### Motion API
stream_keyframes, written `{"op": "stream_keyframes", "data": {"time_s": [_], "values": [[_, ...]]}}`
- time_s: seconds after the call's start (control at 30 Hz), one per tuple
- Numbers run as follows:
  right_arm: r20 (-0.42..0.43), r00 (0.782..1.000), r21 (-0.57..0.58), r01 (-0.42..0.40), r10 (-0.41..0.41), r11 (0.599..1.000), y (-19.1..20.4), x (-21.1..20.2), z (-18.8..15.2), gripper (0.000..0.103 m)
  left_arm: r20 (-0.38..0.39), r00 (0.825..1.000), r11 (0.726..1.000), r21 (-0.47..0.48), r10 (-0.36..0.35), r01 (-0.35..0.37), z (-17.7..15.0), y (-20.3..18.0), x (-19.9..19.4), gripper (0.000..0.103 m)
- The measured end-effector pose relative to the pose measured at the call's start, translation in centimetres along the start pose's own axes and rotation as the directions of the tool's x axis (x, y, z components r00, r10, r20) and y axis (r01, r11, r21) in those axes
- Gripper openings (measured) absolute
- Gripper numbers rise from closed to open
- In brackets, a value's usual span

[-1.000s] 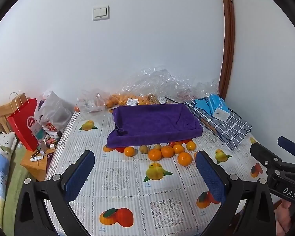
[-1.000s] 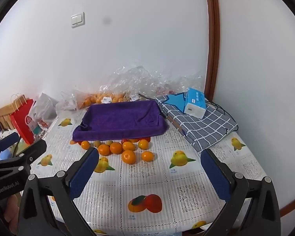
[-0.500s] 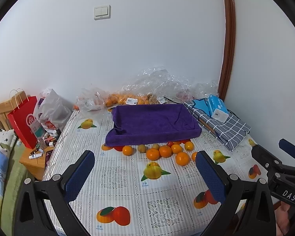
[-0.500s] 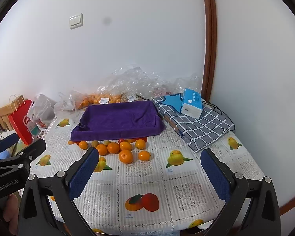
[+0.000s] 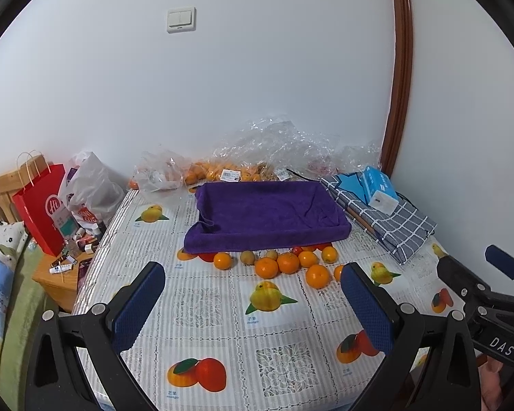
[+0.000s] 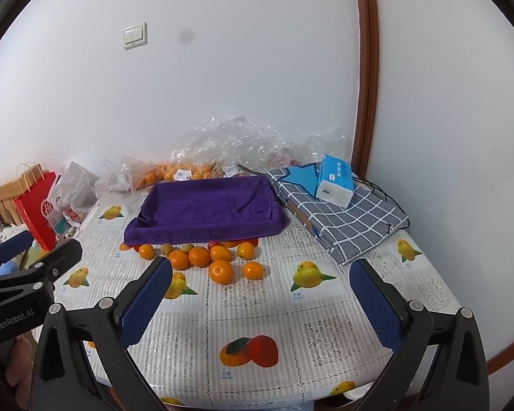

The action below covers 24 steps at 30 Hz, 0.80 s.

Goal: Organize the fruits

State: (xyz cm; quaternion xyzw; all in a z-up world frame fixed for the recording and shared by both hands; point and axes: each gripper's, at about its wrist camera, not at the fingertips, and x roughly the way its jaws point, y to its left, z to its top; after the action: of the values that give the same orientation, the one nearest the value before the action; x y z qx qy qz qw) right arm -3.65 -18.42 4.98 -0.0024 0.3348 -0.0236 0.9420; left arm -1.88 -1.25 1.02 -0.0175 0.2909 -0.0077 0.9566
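Note:
Several loose oranges (image 5: 278, 264) and a few small brownish and red fruits lie in a cluster on the fruit-print tablecloth, just in front of a tray covered with a purple towel (image 5: 267, 215). The cluster (image 6: 202, 257) and the purple tray (image 6: 205, 209) also show in the right wrist view. My left gripper (image 5: 253, 304) is open and empty, held above the near part of the table. My right gripper (image 6: 260, 304) is open and empty, also back from the fruit. Each gripper shows at the edge of the other's view.
Clear plastic bags with more oranges (image 5: 229, 171) lie against the wall behind the tray. A checked grey cloth bundle (image 5: 387, 219) with a blue tissue pack (image 5: 377, 188) sits at the right. A red paper bag (image 5: 41, 205) and a cluttered bedside stand are at the left.
Both views have shifted slightly back and up from the table; the fruit cluster appears a little lower and smaller. Both grippers stay open and empty.

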Motion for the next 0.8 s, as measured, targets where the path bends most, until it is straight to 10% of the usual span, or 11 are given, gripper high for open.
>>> {"op": "stream_keyframes", "data": {"time_s": [0.8], "values": [[0.005, 1.0, -0.009, -0.01, 0.01, 1.0, 0.73, -0.06, 0.05, 0.102, 0.003, 1.0, 1.0, -0.014, 0.004, -0.004, -0.05, 0.51, -0.2, 0.103]]}}
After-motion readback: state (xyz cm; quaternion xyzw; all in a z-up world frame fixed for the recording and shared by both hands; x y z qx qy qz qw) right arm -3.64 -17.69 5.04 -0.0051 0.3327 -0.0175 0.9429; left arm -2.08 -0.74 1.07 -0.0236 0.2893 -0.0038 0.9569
